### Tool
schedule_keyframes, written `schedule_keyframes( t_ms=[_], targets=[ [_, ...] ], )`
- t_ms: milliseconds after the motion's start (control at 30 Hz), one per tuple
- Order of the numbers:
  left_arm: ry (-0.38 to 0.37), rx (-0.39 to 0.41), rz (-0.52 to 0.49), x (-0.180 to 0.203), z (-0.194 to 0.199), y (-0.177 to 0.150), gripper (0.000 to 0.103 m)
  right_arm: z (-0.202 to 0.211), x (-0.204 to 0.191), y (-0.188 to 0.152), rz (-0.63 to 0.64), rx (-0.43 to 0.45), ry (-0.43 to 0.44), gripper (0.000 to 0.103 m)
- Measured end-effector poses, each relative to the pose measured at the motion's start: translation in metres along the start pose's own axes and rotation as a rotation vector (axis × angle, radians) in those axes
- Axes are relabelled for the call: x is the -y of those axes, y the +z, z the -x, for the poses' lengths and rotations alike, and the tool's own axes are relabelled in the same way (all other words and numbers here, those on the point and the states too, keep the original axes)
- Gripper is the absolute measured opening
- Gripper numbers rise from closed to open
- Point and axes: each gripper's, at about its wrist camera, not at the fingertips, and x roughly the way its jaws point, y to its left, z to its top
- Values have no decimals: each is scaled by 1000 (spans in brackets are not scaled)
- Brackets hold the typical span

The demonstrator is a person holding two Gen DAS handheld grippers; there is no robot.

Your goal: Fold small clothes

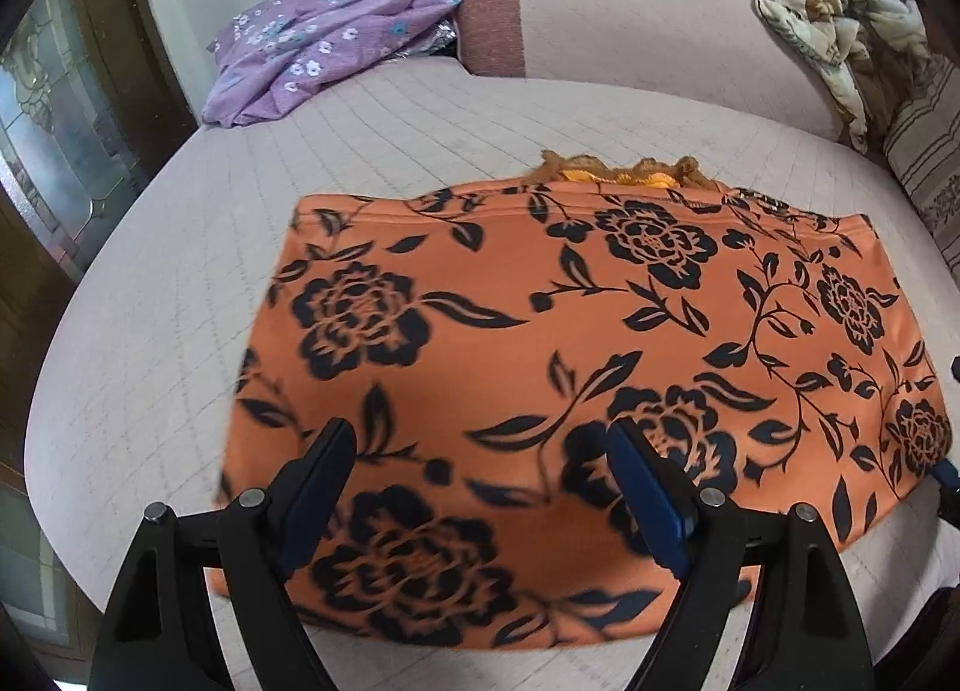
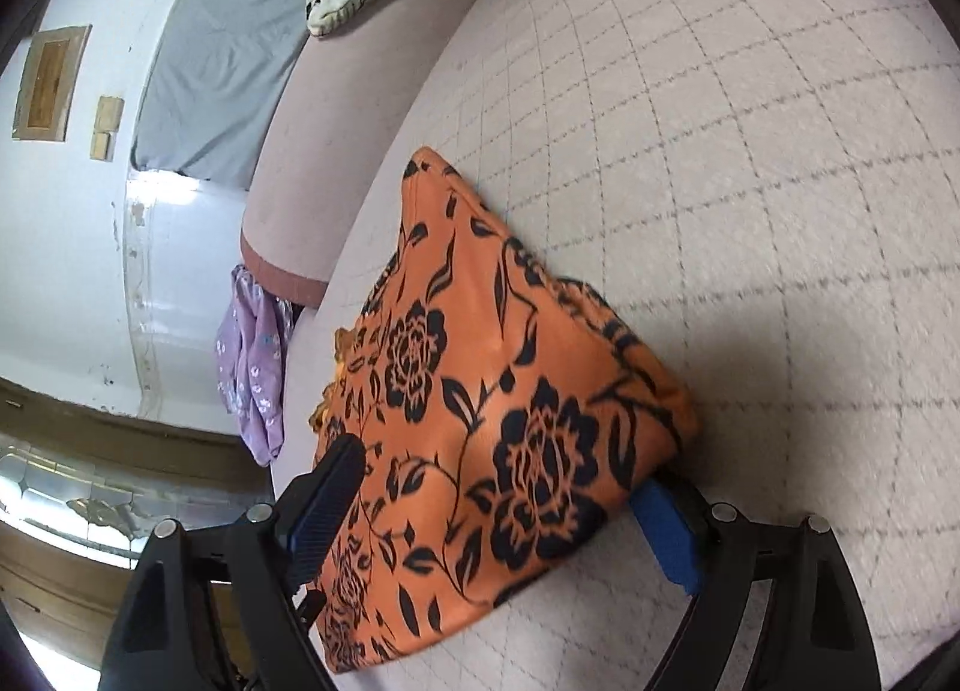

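An orange garment (image 1: 540,343) with black flowers lies folded flat on the quilted pale-pink bed (image 1: 180,283). A frilly orange edge (image 1: 624,171) peeks out at its far side. My left gripper (image 1: 480,433) hovers over the garment's near part, open, with nothing pinched. In the right wrist view the same garment (image 2: 480,391) lies between the fingers of my right gripper (image 2: 498,469). Its jaws stand wide apart. One blue pad (image 2: 666,535) is tucked under the cloth's edge and the other finger (image 2: 330,487) is over the cloth. Neither pad presses on it.
A purple flowered garment (image 1: 324,36) lies at the bed's far left corner. A long pink bolster (image 1: 630,24) runs along the back, with a crumpled cream blanket (image 1: 840,24) at its right end. A striped cushion (image 1: 930,162) sits at the right. A glazed wooden door (image 1: 54,162) stands left.
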Motion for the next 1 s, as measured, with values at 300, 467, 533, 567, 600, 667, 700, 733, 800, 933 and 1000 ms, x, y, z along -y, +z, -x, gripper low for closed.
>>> schedule_keyframes(
  t_ms=[300,467,533,567,600,667,700,733,800,933,1000],
  targets=[
    [-5,-42,21,5,-21,1,86,-6,-13,-3,125,19,-48,88],
    [-10,-44,22,4,-24,2,86,-11,-21,-4,167,21,-62,88],
    [-9,-41,19,5,-26,2,86,-16,-24,-4,185,21,-69,88],
    [-9,-40,19,5,-26,2,86,-18,-24,-4,193,20,-77,87],
    [-8,-39,18,6,-26,3,86,-21,-24,-4,209,21,-87,87],
    [-9,-39,21,6,-24,4,86,-22,-25,-5,233,26,-99,86],
    [-13,-35,23,6,-22,5,86,-22,-28,-6,246,29,-106,85],
    [-17,-28,26,6,-19,5,86,-22,-30,-6,255,31,-112,80],
    [-19,-2,30,5,-14,6,86,-22,-33,-7,269,34,-108,74],
    [5,-34,-17,16,-33,-1,89,-27,-32,-6,281,29,-130,74],
    [29,-7,-39,19,-31,-1,90,-31,-26,-3,259,27,-118,74]
  ],
)
